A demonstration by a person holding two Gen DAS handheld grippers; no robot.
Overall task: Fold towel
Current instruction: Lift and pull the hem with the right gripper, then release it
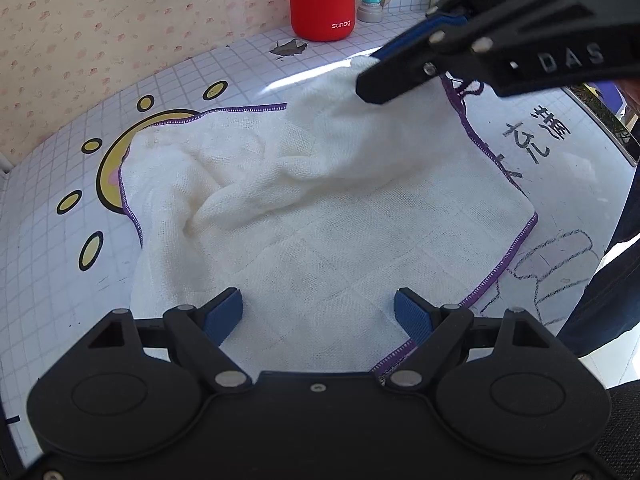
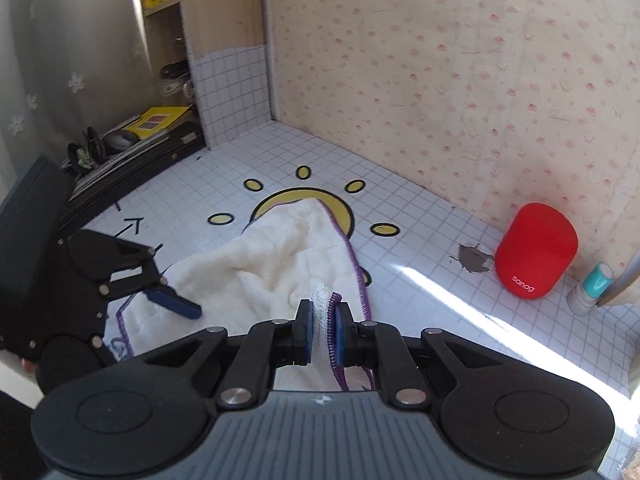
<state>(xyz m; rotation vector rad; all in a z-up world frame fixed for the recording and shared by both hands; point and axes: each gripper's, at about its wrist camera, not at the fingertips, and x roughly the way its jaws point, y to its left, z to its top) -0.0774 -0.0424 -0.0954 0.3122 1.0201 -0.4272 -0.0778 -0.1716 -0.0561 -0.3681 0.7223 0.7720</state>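
A white towel [image 1: 304,216] with purple stitched edges lies rumpled on the tiled tabletop; it also shows in the right wrist view [image 2: 256,268]. My left gripper [image 1: 318,312] is open, its blue pads just above the towel's near edge, holding nothing. My right gripper [image 2: 322,332] is shut on a corner of the towel and lifts it off the table; it shows in the left wrist view [image 1: 380,76] at the towel's far right corner. The left gripper appears in the right wrist view [image 2: 176,304] at the towel's left side.
A red speaker [image 1: 322,7] and a small teal-capped bottle [image 1: 371,0] stand by the back wall. The tabletop [image 1: 60,280] bears a yellow sun drawing [image 2: 344,216] and a chipped patch [image 2: 472,258]. Cluttered shelves [image 2: 140,132] lie beyond the table's left end.
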